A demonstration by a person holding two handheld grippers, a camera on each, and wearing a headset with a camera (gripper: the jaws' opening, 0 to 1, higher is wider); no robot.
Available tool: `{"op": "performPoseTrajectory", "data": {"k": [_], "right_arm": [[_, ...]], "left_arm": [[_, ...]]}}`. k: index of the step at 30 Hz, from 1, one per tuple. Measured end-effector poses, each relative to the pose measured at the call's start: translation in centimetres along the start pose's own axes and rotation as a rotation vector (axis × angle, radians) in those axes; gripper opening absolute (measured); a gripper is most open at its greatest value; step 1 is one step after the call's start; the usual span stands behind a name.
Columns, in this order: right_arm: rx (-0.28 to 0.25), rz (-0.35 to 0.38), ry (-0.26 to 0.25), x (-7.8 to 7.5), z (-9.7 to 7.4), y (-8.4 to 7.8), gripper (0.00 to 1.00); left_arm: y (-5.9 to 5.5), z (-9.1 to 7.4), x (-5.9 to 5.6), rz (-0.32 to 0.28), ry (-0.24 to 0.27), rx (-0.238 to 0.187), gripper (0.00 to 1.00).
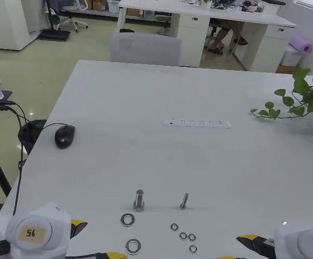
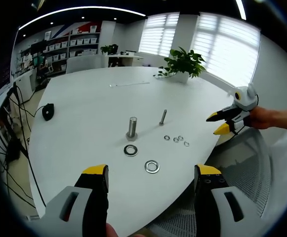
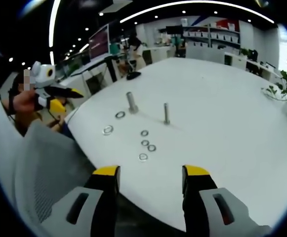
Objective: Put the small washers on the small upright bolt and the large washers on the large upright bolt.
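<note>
With left gripper (image 2: pixel 151 173) and right gripper (image 3: pixel 151 172) both open and empty, pinch one flat large washer (image 1: pixel 127 219) by its rim near the large bolt (image 1: pixel 139 199), lift level, centre hole over bolt, leaving small washers (image 1: pixel 183 236) beside small bolt (image 1: pixel 184 201).

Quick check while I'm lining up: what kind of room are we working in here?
Most likely an open-plan office, perhaps with a workshop corner: a white table with a computer mouse, more desks behind it, and shelves of storage bins along the far wall.
</note>
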State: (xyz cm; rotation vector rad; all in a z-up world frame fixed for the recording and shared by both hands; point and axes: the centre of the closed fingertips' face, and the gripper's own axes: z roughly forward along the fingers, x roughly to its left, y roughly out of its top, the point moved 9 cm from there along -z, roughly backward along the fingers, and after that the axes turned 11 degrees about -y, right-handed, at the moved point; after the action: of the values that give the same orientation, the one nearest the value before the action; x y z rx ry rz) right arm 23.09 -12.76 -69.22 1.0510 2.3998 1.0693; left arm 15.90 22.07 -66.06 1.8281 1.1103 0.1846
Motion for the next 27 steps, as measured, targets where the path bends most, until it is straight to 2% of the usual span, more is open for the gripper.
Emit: {"op": "performPoseTrajectory", "data": {"k": [2, 5, 10, 11, 14, 18, 21, 23, 27], "right_arm": [[-0.002, -0.025, 0.005, -0.1, 0.3, 0.4, 0.48], [0.004, -0.057, 0.033, 0.0, 1.3, 1.1, 0.45], [0.034, -0.115, 0.072, 0.5, 2.8, 1.8, 0.37], [0.043, -0.137, 0.096, 0.7, 3.2, 1.9, 0.35], [0.082, -0.211, 0.127, 1.0, 4.3, 2.0, 0.32], [0.143, -0.305, 0.142, 1.2, 5.7, 2.0, 0.32], [0.162, -0.329, 0.156, 1.4, 6.4, 2.2, 0.31], [0.182, -0.371, 0.178, 1.5, 6.8, 2.3, 0.30], [0.228, -0.493, 0.222, 2.0, 7.6, 2.2, 0.27]], "left_arm": [[0.0, 0.2, 0.0, -0.004, -0.003, -0.005, 0.70], [0.1, 0.5, -0.4, 0.015, -0.013, 0.017, 0.70], [0.2, 0.6, -0.5, 0.009, -0.011, 0.011, 0.70], [0.2, 0.6, -0.5, 0.007, -0.009, 0.007, 0.70], [0.3, 0.5, -0.6, -0.001, 0.000, -0.002, 0.70], [0.1, 0.4, -0.7, -0.005, 0.003, 0.003, 0.69], [0.0, 0.3, -0.7, -0.010, 0.004, 0.003, 0.69], [-0.1, 0.3, -0.8, -0.012, 0.006, 0.003, 0.69], [0.0, 0.4, -0.8, -0.005, 0.008, 0.008, 0.69]]}}
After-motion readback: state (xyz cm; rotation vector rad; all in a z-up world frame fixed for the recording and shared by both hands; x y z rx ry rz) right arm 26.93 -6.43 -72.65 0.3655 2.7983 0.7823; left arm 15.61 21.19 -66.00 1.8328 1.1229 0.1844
